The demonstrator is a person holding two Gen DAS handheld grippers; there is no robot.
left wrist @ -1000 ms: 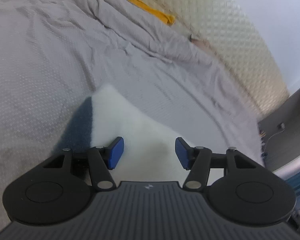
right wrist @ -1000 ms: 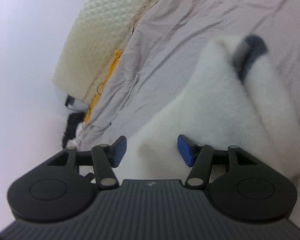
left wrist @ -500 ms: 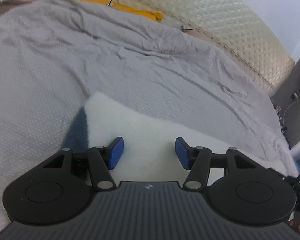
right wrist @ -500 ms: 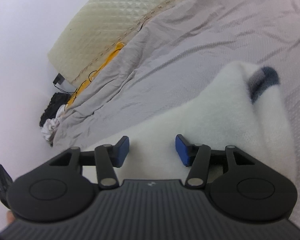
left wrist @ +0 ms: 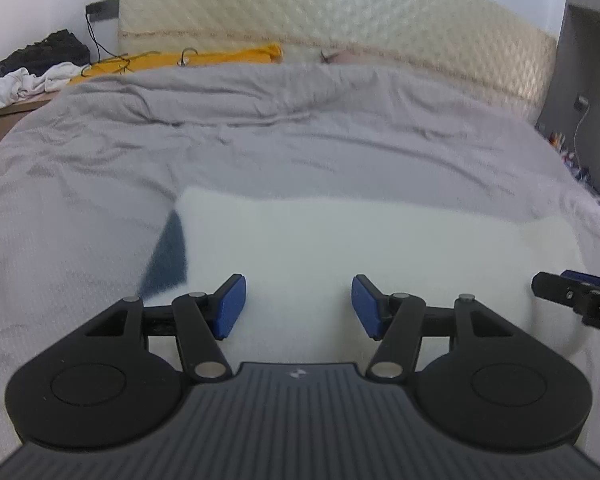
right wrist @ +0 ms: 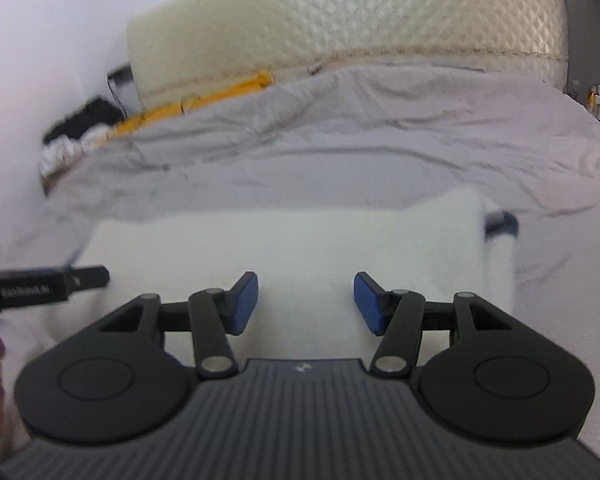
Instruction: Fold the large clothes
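The white garment's (left wrist: 340,248) near edge is hidden behind the left hand-held gripper (left wrist: 298,306). The right wrist view is blurred, so the dark pile (right wrist: 82,120) beside the bed (right wrist: 340,152) cannot be identified.

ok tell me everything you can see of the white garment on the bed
The garment is white and fluffy, fleece-like, lying flat on the grey bedcover as a wide, roughly rectangular folded block. A dark blue part shows at its left end, and a dark blue band at its right end. Both tongs are open above its near edge, gripping nothing.
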